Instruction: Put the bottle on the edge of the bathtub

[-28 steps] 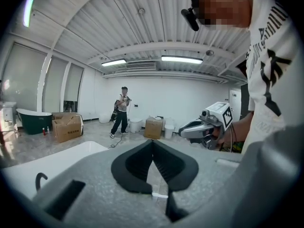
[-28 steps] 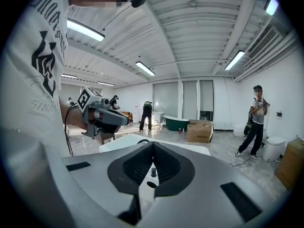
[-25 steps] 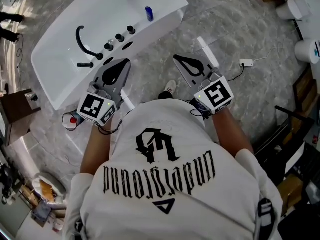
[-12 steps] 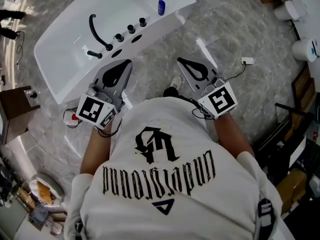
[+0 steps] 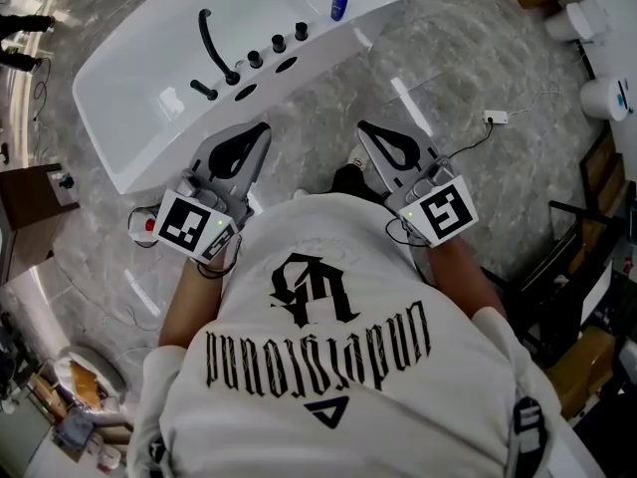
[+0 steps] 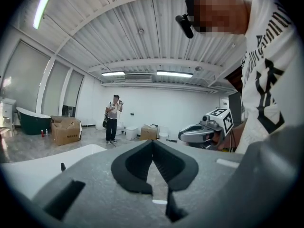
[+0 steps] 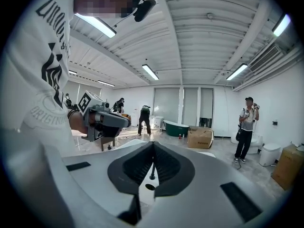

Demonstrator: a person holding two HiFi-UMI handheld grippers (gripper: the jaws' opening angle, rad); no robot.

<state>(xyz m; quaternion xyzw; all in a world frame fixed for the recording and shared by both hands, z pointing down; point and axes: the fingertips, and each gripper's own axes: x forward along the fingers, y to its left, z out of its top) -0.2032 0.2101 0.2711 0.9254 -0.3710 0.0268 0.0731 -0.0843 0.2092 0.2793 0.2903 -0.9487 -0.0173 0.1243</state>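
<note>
Grey marble floor (image 5: 478,58) holds a white bathtub (image 5: 129,88) at eleven o'clock, small blue bottle (image 5: 339,4) on its rim, so presumably left claw (image 5: 265,126) and right claw (image 5: 361,125) idle, closed, empty.

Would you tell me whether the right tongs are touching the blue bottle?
Apart. The head view shows the right tongs shut over the floor, with bare tub rim between them and the bottle.

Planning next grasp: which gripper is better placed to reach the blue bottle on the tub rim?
Right, narrowly. The blue bottle stands on the bathtub rim right of the taps, slightly nearer the right gripper than the left gripper. Both are shut and empty.
</note>
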